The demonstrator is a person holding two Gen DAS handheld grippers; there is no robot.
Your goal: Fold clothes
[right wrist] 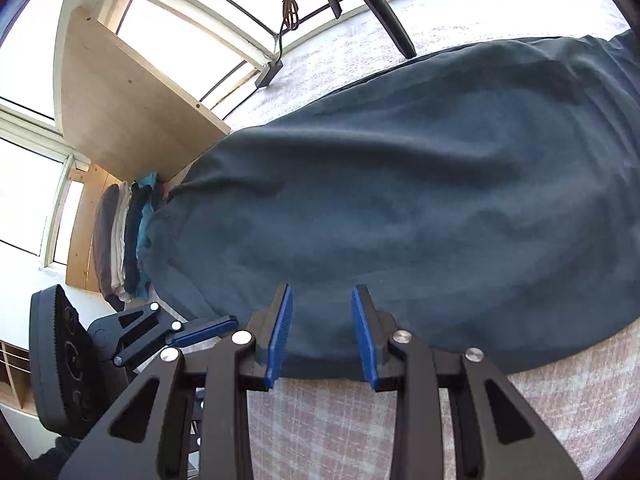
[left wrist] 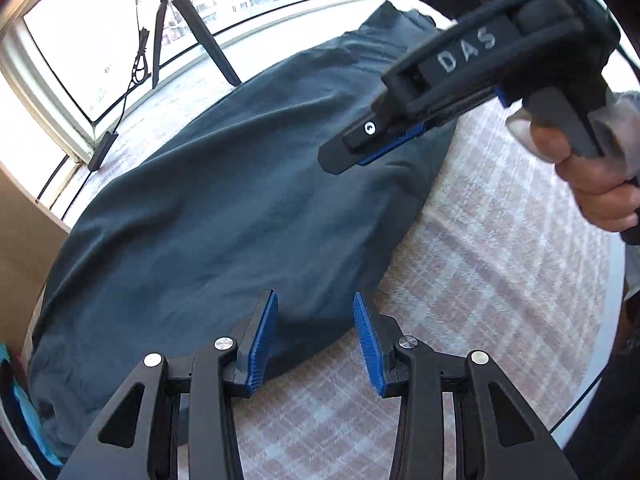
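A dark blue-grey garment (left wrist: 208, 208) lies spread flat on a pink plaid tablecloth (left wrist: 500, 260). My left gripper (left wrist: 316, 300) is open over the garment's near edge, and the cloth lies loose under the gap between the blue pads. In the right wrist view the same garment (right wrist: 400, 200) fills the middle. My right gripper (right wrist: 322, 296) is open over its near hem, with the pads apart and not pressing. From the left wrist view the right gripper (left wrist: 340, 162) hangs over the garment's right part, held by a person's hand (left wrist: 588, 184). The left gripper (right wrist: 224, 324) shows side-on at the garment's left corner.
Several folded clothes (right wrist: 128, 240) are stacked against a wooden panel (right wrist: 120, 100) at the garment's left end. Tripod legs (left wrist: 192, 28) and a cable with a black adapter (left wrist: 102, 150) stand by the window. A black fan-like object (right wrist: 56, 360) sits beyond the table's left edge.
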